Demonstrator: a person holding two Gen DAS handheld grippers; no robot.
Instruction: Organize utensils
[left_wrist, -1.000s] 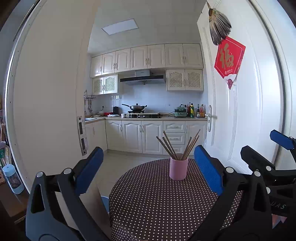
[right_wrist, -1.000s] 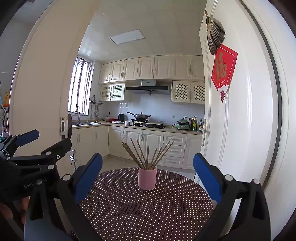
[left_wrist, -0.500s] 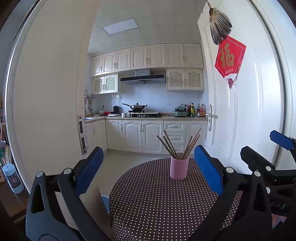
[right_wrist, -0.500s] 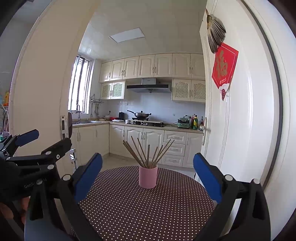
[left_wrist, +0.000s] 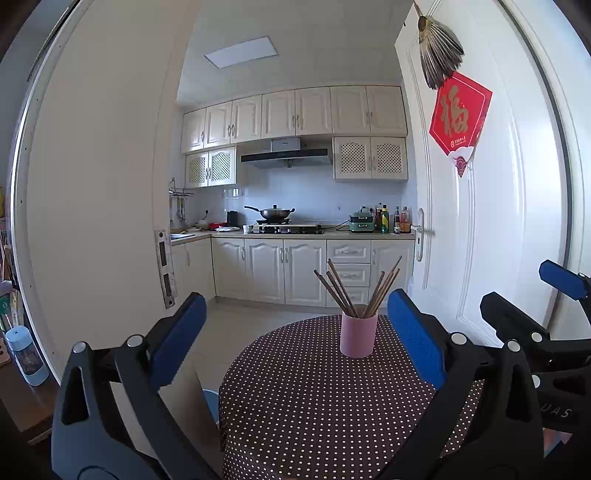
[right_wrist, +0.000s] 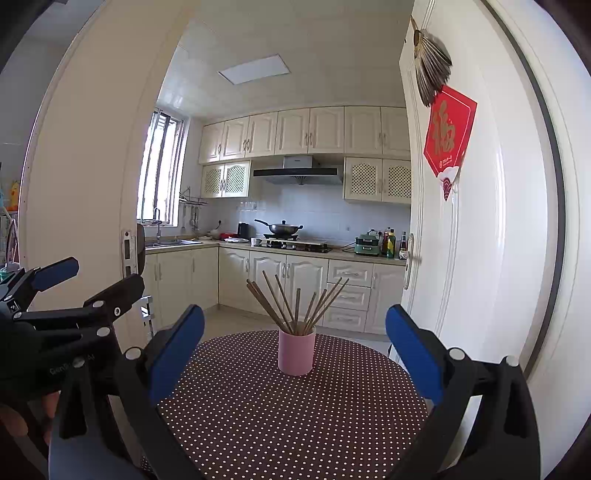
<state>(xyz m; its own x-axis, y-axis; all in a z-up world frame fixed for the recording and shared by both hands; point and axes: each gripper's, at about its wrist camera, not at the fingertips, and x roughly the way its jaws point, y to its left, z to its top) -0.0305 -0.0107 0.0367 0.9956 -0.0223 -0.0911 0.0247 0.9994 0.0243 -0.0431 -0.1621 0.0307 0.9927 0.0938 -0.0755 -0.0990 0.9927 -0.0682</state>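
A pink cup (left_wrist: 357, 335) (right_wrist: 296, 350) stands upright on a round table with a dark polka-dot cloth (left_wrist: 314, 406) (right_wrist: 288, 417). Several brown chopsticks (left_wrist: 354, 288) (right_wrist: 295, 302) stand fanned out in it. My left gripper (left_wrist: 295, 332) is open and empty, held above the table's near left side, short of the cup. My right gripper (right_wrist: 294, 343) is open and empty, with the cup straight ahead between its blue pads. Each gripper shows at the edge of the other's view.
An open white door (left_wrist: 480, 206) with a red paper sign (left_wrist: 460, 112) stands close on the right of the table. A white door frame (left_wrist: 92, 221) is on the left. The kitchen counter with a wok (left_wrist: 275, 212) lies beyond.
Both views have shifted slightly; the cup sits a touch higher and nearer the centre in the right wrist view. Both grippers stay open.
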